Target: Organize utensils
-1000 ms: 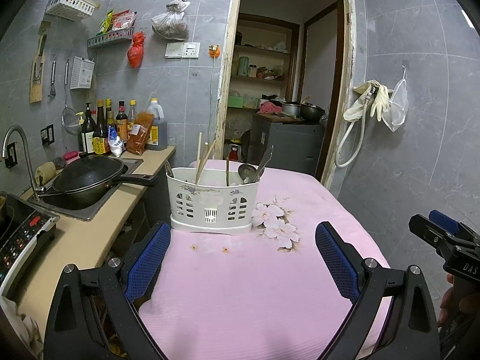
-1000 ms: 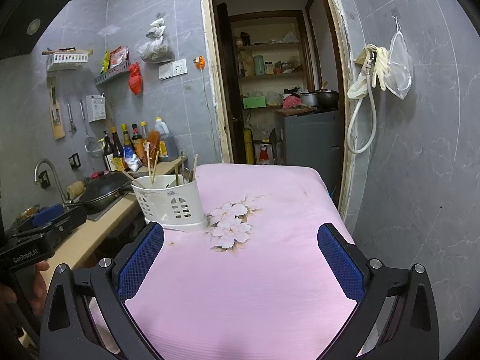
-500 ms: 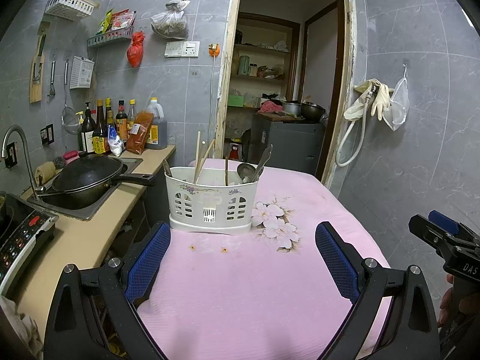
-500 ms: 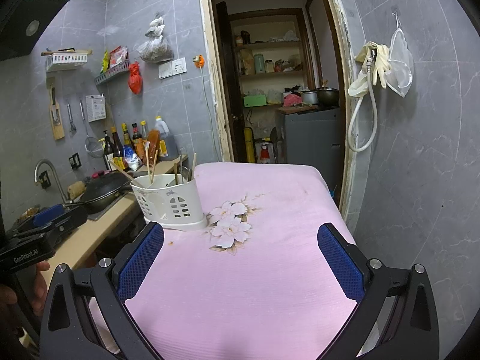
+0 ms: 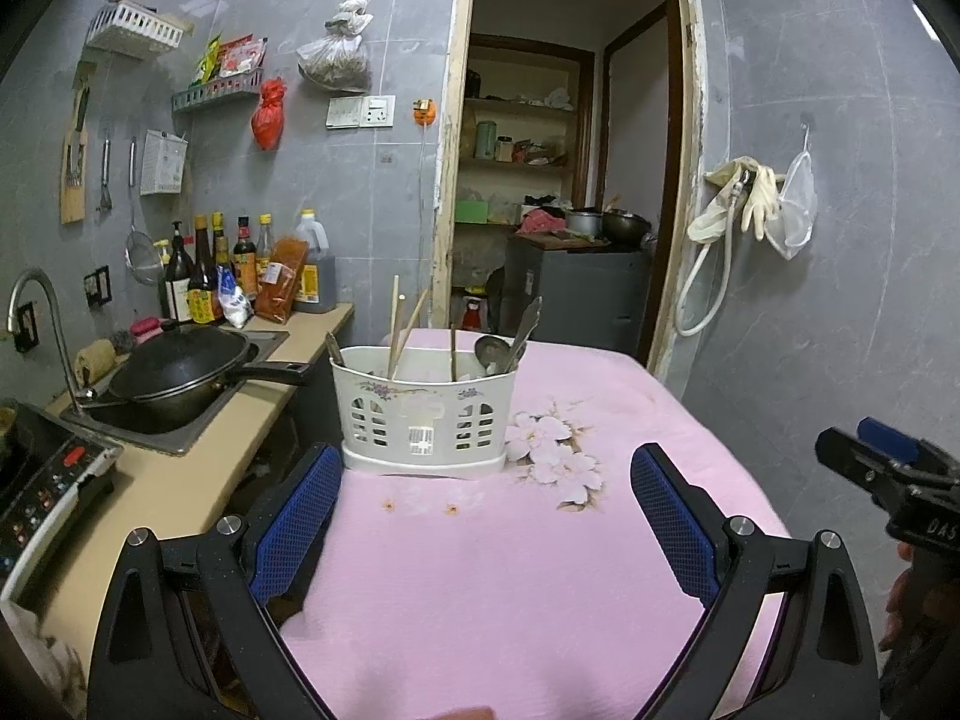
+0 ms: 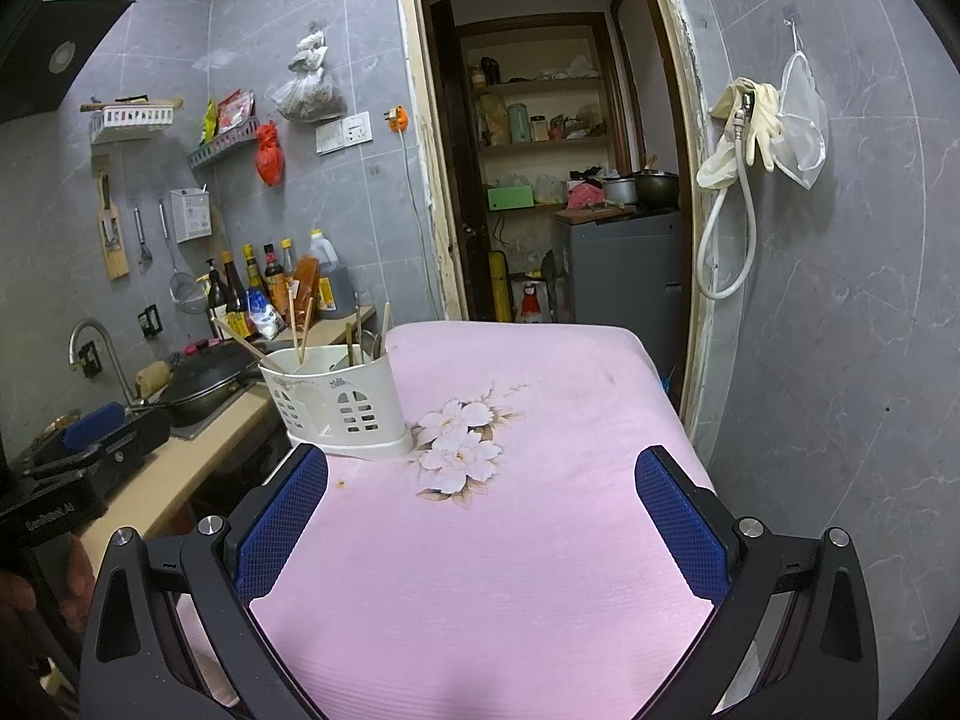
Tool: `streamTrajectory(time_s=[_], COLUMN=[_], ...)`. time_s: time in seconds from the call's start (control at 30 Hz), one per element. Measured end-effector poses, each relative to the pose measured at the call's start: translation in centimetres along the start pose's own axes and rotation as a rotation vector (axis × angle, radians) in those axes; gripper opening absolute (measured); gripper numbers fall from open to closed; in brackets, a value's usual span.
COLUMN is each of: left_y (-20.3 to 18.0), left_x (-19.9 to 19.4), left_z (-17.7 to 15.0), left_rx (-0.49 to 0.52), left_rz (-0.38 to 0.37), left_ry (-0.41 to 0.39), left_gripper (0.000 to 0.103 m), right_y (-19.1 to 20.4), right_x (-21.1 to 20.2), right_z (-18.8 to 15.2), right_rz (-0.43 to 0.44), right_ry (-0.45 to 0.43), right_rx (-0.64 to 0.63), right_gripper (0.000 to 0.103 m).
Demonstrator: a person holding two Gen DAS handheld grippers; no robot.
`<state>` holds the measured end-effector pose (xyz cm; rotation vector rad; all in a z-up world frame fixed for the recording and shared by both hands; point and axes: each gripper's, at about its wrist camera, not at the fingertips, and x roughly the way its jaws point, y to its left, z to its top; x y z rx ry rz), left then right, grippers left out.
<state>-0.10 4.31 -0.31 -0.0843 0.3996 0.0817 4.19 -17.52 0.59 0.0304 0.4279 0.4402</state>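
Observation:
A white slotted utensil caddy (image 5: 423,411) (image 6: 336,399) stands upright on the pink flowered tablecloth (image 5: 510,570) (image 6: 510,540), near the table's left edge. Wooden chopsticks (image 5: 396,324) (image 6: 298,324) and metal spoons (image 5: 507,342) (image 6: 377,339) stick up out of it. My left gripper (image 5: 483,510) is open, a short way in front of the caddy, with only cloth between its blue pads. My right gripper (image 6: 480,516) is open too, lower right of the caddy and apart from it. Each gripper shows at the edge of the other's view.
Left of the table runs a counter (image 5: 180,480) with a black lidded wok (image 5: 174,375) in a sink, a tap (image 5: 42,324), an induction hob (image 5: 42,480) and sauce bottles (image 5: 240,276). A doorway (image 5: 564,198) lies behind the table; a grey tiled wall with a hose (image 5: 714,276) stands right.
My left gripper has edged slightly nearer the caddy, which looks a little larger. The right view has shifted very little. Both grippers stay open.

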Motion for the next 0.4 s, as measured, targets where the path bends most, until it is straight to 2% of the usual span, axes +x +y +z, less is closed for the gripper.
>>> streamTrajectory(time_s=[0.4], left_y=[0.02], left_x=[0.62], left_z=[-0.10], left_rx=[0.003], left_rz=[0.012], left_ry=[0.014], left_gripper=[0.095], right_y=[-0.10], right_x=[-0.34], right_z=[-0.47], right_rz=[0.001], right_ry=[0.009], right_rx=[0.005], right_gripper=[0.103])
